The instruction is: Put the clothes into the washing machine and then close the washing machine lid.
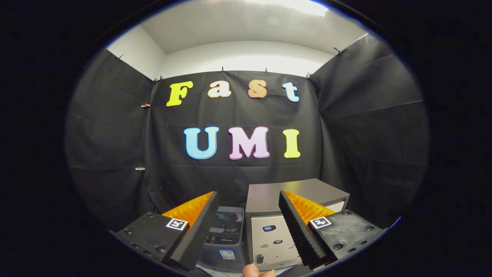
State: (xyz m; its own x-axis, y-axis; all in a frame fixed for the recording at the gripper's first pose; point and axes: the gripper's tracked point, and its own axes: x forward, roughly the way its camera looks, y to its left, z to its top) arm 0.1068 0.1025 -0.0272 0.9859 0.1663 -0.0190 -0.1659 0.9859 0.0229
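I see gripper (246, 215) spread, holding nothing, well short of washer (225, 234). Washer lid looks down; clothes unseen. Could be start or finish; can't call next move.

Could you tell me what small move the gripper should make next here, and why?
Probably tilt down and move forward toward the small grey top-loading washing machine. The gripper is open, holding nothing, and aimed at the wall; the machine sits low between and beyond its fingers, left of a grey-topped white cabinet. I cannot make out any clothes.
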